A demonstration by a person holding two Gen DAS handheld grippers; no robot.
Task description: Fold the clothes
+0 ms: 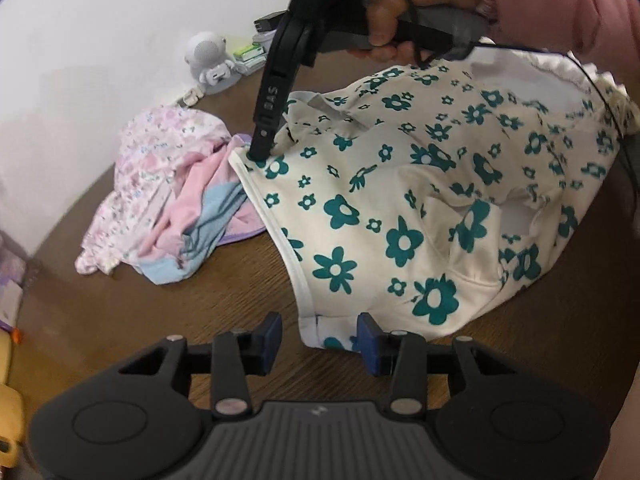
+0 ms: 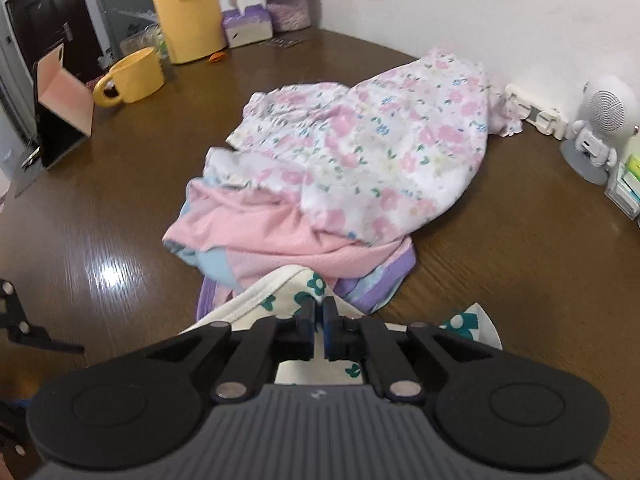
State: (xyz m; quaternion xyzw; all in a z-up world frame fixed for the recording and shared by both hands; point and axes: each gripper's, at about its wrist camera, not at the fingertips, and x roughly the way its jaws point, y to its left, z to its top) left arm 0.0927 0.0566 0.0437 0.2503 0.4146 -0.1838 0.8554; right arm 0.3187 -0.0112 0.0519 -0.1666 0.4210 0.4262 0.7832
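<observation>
A cream garment with teal flowers (image 1: 420, 208) lies spread on the brown table (image 1: 180, 300). My left gripper (image 1: 319, 330) is open, its blue pads on either side of the garment's near white-trimmed corner. My right gripper (image 2: 319, 312) is shut on the far corner of the same garment (image 2: 296, 292); in the left wrist view it (image 1: 258, 152) comes down from above onto that corner. A pile of other clothes, pink floral, pink, light blue and purple (image 2: 344, 168), lies just beyond it.
A white robot-shaped speaker (image 2: 600, 128) and small boxes stand by the wall at the right. A yellow mug (image 2: 132, 78), a yellow jug (image 2: 188, 12), a tissue box (image 2: 248, 26) and a propped tablet (image 2: 60, 120) stand at the far left of the table.
</observation>
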